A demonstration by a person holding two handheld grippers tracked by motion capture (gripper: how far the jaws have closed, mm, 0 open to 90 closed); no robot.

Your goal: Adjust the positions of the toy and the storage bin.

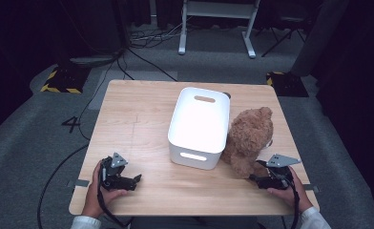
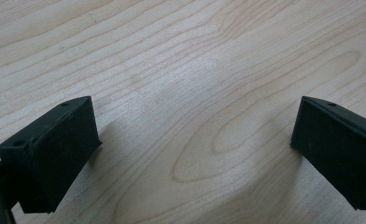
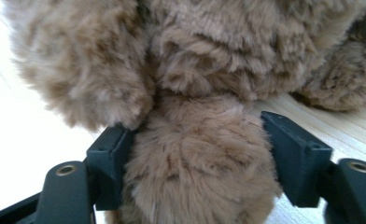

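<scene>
counts: one bench, light wood; one white bin standing open side up mid-bench; one brown teddy bear sitting on the bench touching the bin's right wall; two tools, one per hand. right tool is at the bear's near end at the bench's front right; in the right gripper view a furry limb of the bear sits between the two jaws, both pads against the fur, so it is clamped on that limb at a mid-wide gap. left tool is at the front left of the bench, well apart from bin and bear; in the left gripper view its jaws stand wide with bare bench between them, holding nothing. hard to make out: which limb is gripped, since the fur runs together and the bear's lower part is cut off at the frame bottom in the right gripper view; the bear's face is turned away or blurred in the high view; the bin's inside is washed out by glare, so contents cannot be told; a small dark thing behind the bin's far right corner is mostly hidden. person's sleeves are cut off at the bottom edge.
</scene>
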